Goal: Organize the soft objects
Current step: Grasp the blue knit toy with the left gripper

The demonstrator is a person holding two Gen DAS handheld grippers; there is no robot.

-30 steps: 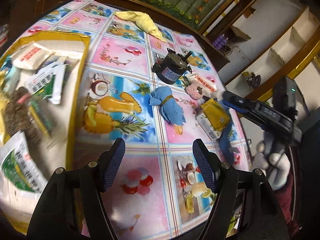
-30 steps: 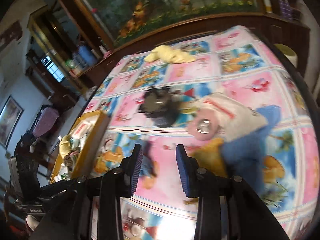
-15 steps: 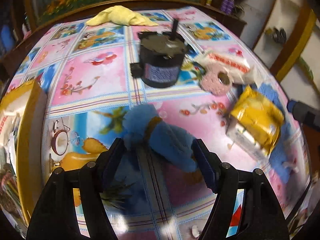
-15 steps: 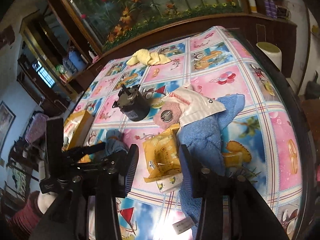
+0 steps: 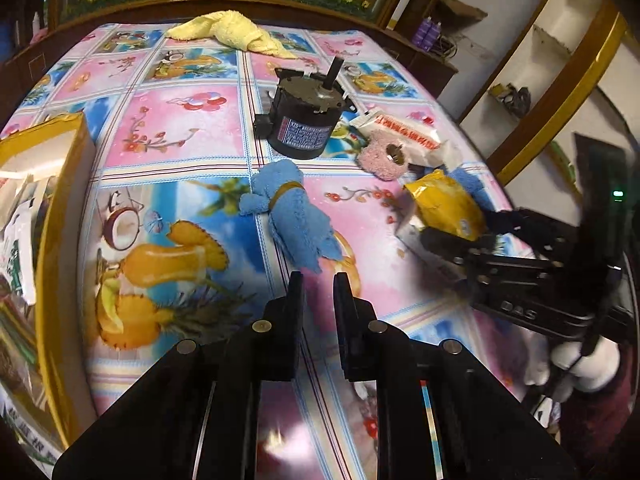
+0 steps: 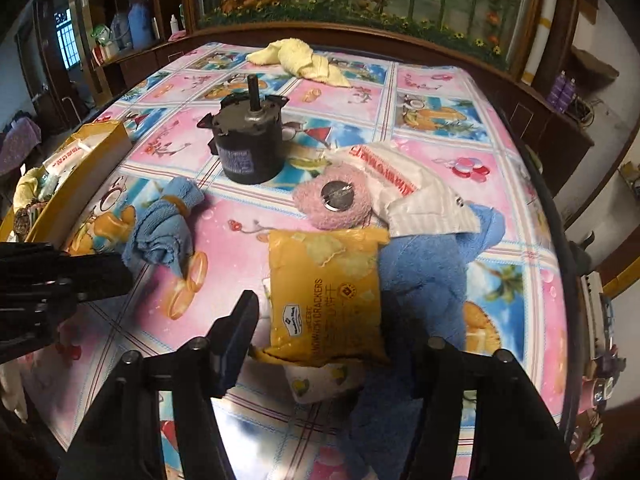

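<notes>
A rolled blue cloth (image 5: 296,220) (image 6: 160,236) bound with a band lies mid-table. My left gripper (image 5: 319,284) is shut, its tips at the cloth's near end; I cannot tell if a corner is pinched. My right gripper (image 6: 320,316) (image 5: 452,232) has its jaws opening around a yellow cracker bag (image 6: 324,288) (image 5: 444,204), and the pads do not press on it. The bag rests on a large blue towel (image 6: 424,272). A pink fuzzy ring (image 6: 336,200) (image 5: 384,156) sits just beyond. A yellow towel (image 5: 236,34) (image 6: 304,60) lies at the far edge.
A black motor (image 5: 304,120) (image 6: 248,148) stands behind the blue cloth. A white packet (image 6: 420,196) leans on the pink ring. A yellow box (image 5: 60,208) (image 6: 92,168) filled with packets sits at the left. A white-gloved hand (image 5: 576,364) holds the right gripper.
The left jaws went from wide apart around the blue cloth to shut, and that view drew back from the cloth. The right gripper sank over the cracker bag and its jaws widened.
</notes>
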